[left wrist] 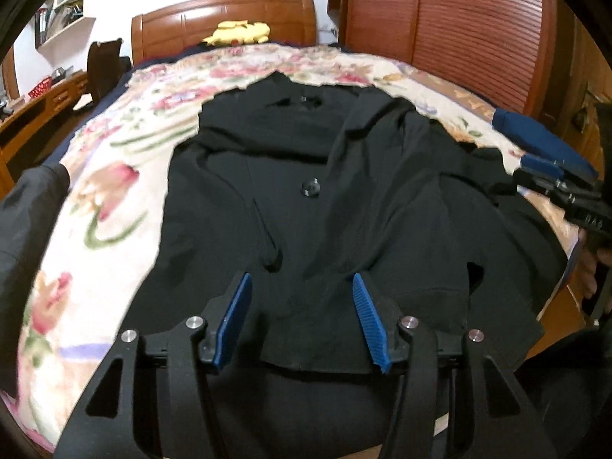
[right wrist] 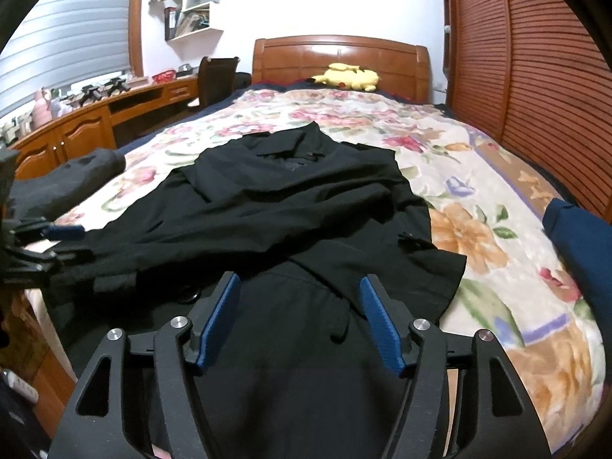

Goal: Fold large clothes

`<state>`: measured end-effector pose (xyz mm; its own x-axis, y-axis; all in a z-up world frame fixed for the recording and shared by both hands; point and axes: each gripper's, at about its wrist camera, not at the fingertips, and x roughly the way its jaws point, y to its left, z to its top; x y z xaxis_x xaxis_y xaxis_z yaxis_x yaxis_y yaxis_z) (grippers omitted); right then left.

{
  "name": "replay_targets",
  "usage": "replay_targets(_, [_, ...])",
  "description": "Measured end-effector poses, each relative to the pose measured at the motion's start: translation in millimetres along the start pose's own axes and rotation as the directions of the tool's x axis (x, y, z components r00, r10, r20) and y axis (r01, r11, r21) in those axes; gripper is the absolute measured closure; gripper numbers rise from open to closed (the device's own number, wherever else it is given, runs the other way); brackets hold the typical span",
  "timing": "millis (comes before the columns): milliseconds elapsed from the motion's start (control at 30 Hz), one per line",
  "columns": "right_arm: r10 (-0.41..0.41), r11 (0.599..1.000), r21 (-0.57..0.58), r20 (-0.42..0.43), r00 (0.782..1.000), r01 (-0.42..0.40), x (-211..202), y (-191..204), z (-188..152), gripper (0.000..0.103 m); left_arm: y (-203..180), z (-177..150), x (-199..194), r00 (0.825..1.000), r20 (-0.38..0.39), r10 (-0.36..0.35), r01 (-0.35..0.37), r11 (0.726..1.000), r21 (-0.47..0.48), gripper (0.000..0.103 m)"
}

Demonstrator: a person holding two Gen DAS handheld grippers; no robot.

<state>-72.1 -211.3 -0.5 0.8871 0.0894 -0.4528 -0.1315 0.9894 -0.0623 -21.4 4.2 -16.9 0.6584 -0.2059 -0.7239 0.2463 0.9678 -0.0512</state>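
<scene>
You had the large black fabric coat spread across the middle of the left wrist view, lying on the cream blanket with its pink and orange flower print that covered the bed. Its collar pointed toward the brown wooden headboard at the top of the frame, and a round black button sat near the centre. Your left gripper, black-framed with blue ribbed pads, filled the bottom of that view with its jaws apart over the coat's near hem, and nothing was pinched between them. In the right wrist view the same coat ran from centre to lower left, with one part folded over across the body. Your right gripper stood at the bottom of that frame, jaws likewise spread wide above the dark cloth, gripping nothing. The yellow plush toy rested against the headboard, upper centre. A folded navy blue cloth lay at the right edge on the blanket, well apart from the coat. The reddish slatted wardrobe doors filled the upper right, and a wooden desk ran along the left.
</scene>
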Motion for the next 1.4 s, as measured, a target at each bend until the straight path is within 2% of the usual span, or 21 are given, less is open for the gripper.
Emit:
replay_targets(133, [-0.001, 1.0, 0.005, -0.006, 1.0, 0.001, 0, 1, -1, 0.033, -4, -10, 10, 0.999, -0.034, -0.002, 0.002, 1.0, 0.005, 0.049])
replay_targets(433, [-0.001, 1.0, 0.013, -0.017, 1.0, 0.002, 7, -2, -6, 0.033, 1, -17, 14, 0.999, -0.028, -0.037, 0.035, 0.999, -0.04, 0.049])
replay_targets(467, [0.0, 1.0, 0.015, -0.016, 1.0, 0.0, 7, -2, -7, 0.033, 0, -17, 14, 0.999, -0.027, -0.044, 0.044, 0.999, -0.031, 0.052])
replay_targets(500, [0.002, 1.0, 0.019, -0.017, 1.0, -0.002, 9, -4, -7, 0.033, 1, -17, 14, 0.998, -0.028, -0.059, 0.058, 0.998, -0.026, 0.061])
replay_targets(567, [0.004, 1.0, 0.02, -0.023, 1.0, -0.004, 10, -4, -7, 0.033, 0, -16, 13, 0.997, -0.037, -0.073, 0.073, 0.997, -0.015, 0.07])
replay_targets(600, [0.005, 1.0, 0.022, -0.02, 1.0, -0.005, 10, -6, -8, 0.033, -1, -15, 12, 0.996, -0.042, -0.083, 0.082, 0.997, -0.008, 0.08])
replay_targets(633, [0.005, 1.0, 0.024, -0.02, 1.0, -0.004, 10, -6, -7, 0.033, -2, -13, 10, 0.994, -0.048, -0.095, 0.095, 0.996, -0.002, 0.086])
replay_targets(733, [0.005, 1.0, 0.026, -0.017, 1.0, -0.005, 10, -6, -7, 0.033, -4, -5, 3, 0.998, -0.034, -0.057, 0.058, 0.998, 0.033, 0.093])
replay_targets(900, [0.002, 1.0, 0.024, -0.024, 1.0, -0.001, 12, -8, -7, 0.033, 16, 20, -21, 0.998, 0.057, 0.023, -0.024, 1.0, 0.013, 0.094])
replay_targets(1067, [-0.005, 1.0, 0.024, -0.024, 1.0, 0.006, 12, -9, -7, 0.033, 45, 41, -25, 0.99, 0.079, 0.114, -0.114, 0.993, -0.011, 0.093])
replay_targets(1133, [-0.008, 1.0, 0.024, -0.024, 1.0, 0.008, 13, -10, -7, 0.033, 53, 42, -26, 0.99, 0.083, 0.114, -0.111, 0.993, -0.032, 0.093])
replay_targets(1233, [-0.015, 1.0, 0.022, -0.027, 1.0, 0.016, 16, -11, -9, 0.033, 66, 43, -29, 0.993, 0.1, 0.07, -0.062, 0.994, -0.087, 0.09])
replay_targets(1400, [-0.025, 1.0, 0.017, -0.039, 0.999, 0.026, 20, -12, -12, 0.033, 68, 40, -31, 0.99, 0.116, 0.083, -0.073, 0.993, -0.092, 0.085])
